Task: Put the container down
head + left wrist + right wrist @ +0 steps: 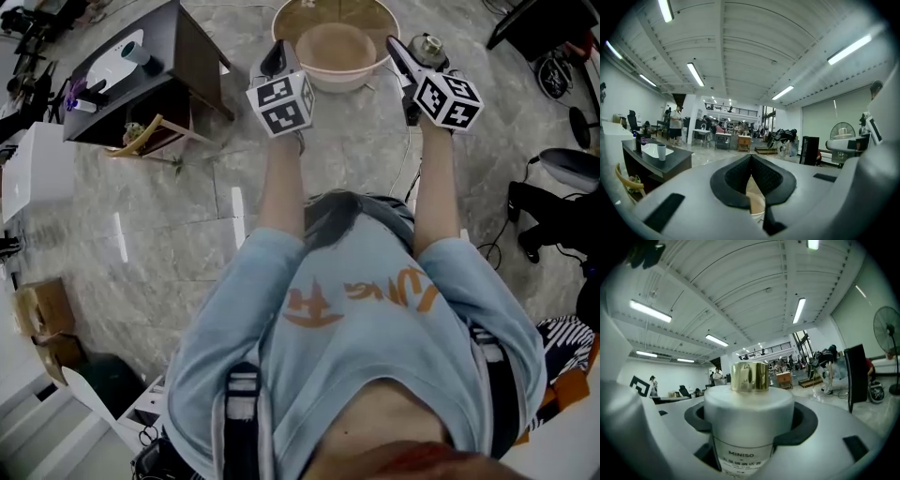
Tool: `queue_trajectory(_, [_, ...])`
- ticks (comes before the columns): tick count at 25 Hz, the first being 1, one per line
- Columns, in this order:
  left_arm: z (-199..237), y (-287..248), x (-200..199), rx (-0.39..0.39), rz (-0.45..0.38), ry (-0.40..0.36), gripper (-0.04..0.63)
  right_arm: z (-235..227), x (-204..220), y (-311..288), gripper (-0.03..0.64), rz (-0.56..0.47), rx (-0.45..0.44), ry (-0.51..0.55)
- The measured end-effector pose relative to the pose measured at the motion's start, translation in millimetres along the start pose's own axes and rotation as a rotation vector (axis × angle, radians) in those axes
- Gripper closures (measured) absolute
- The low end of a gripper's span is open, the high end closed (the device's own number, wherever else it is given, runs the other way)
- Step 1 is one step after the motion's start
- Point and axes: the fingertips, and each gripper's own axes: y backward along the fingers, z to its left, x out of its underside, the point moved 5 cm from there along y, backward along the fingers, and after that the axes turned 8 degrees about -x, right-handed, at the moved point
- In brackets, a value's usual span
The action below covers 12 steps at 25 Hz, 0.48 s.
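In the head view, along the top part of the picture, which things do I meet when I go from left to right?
First the dark desk → left hand-held gripper → pink bowl → right hand-held gripper, which holds the bottle.

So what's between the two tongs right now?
Head view: a beige bowl on the round wooden tabletop, between the left tongs and the right tongs holding the white bottle.
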Motion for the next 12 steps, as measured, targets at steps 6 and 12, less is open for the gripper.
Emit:
queue_trajectory(6, [-13, 0, 2, 0.011, -0.003, -0.027, 0.569, -16, 1, 3, 0.255, -0.047, -0.021, -0.092])
queue_trajectory(12, [-4, -4, 0, -0.018, -0.006, -0.008, 0.569, -18, -1, -4, 0.255, -0.052, -0.039, -0.089])
